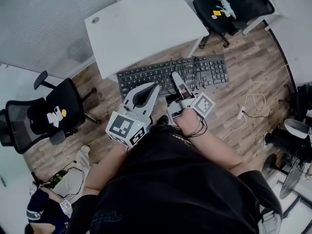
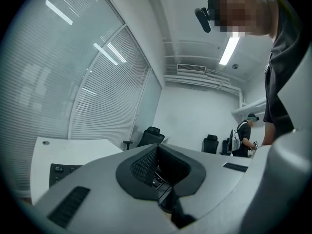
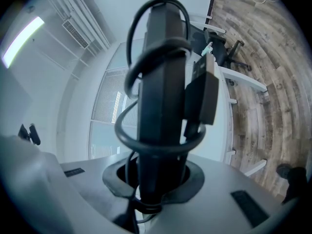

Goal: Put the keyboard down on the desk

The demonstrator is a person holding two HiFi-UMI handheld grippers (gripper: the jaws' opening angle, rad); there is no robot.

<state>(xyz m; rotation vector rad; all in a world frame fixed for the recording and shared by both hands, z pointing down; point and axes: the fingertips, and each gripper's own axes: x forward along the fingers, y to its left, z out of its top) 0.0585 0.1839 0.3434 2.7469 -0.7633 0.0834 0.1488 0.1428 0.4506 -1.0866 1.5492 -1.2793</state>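
A black keyboard (image 1: 209,72) hangs level in the air over the wood floor, just in front of the white desk (image 1: 146,28). My left gripper (image 1: 155,86) is shut on its near edge left of the middle, and some keys (image 2: 158,182) show in the hollow between the jaws. My right gripper (image 1: 176,77) is shut on the near edge close beside it. In the right gripper view the keyboard (image 3: 161,82) stands edge-on, with its cable (image 3: 129,87) looped round it and the USB plug (image 3: 204,91) hanging beside it. The desk top (image 2: 73,147) lies beyond the keyboard.
A black office chair (image 1: 44,113) stands left of me and another (image 1: 234,6) at the desk's far right. A white cable (image 1: 251,106) trails on the floor at the right. Blinds (image 2: 97,82) cover the glass wall, and a person (image 2: 243,138) stands far back.
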